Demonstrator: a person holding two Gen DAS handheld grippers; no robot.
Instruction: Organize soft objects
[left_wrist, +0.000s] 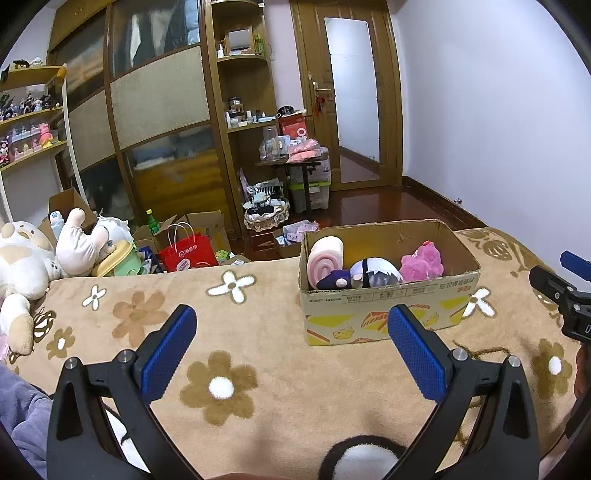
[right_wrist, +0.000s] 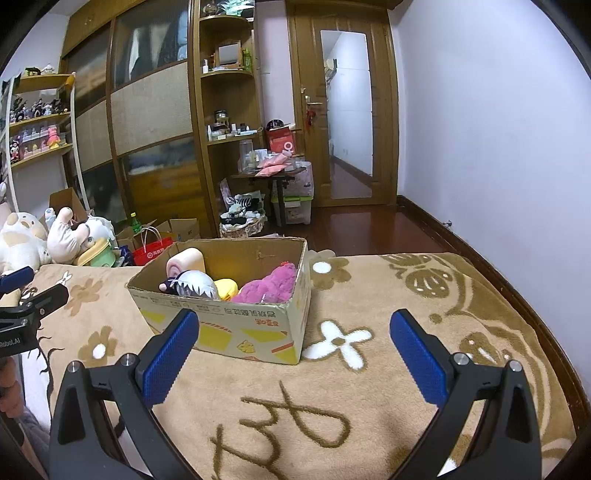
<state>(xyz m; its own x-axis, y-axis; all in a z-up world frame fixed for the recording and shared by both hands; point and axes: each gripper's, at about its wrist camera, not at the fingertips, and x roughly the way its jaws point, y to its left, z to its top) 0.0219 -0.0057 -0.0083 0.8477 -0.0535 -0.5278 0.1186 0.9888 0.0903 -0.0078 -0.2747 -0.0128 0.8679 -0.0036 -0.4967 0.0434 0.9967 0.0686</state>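
A cardboard box (left_wrist: 388, 314) stands on the tan flowered blanket (left_wrist: 258, 332). It holds a pink roll plush (left_wrist: 325, 258), a dark purple and white doll (left_wrist: 362, 277) and a bright pink plush (left_wrist: 423, 264). In the right wrist view the box (right_wrist: 240, 328) also shows a yellow plush (right_wrist: 227, 288). My left gripper (left_wrist: 291, 339) is open and empty, short of the box. My right gripper (right_wrist: 295, 343) is open and empty, near the box's front right corner. A black and white plush (left_wrist: 364, 458) lies just under my left gripper.
Large white and pink plush toys (left_wrist: 44, 254) pile at the blanket's far left. A red paper bag (left_wrist: 188, 254), boxes and a basket (left_wrist: 266, 214) clutter the floor beyond. Wardrobe, shelves and a door (left_wrist: 351, 96) stand behind. The right gripper shows at the right edge (left_wrist: 565, 295).
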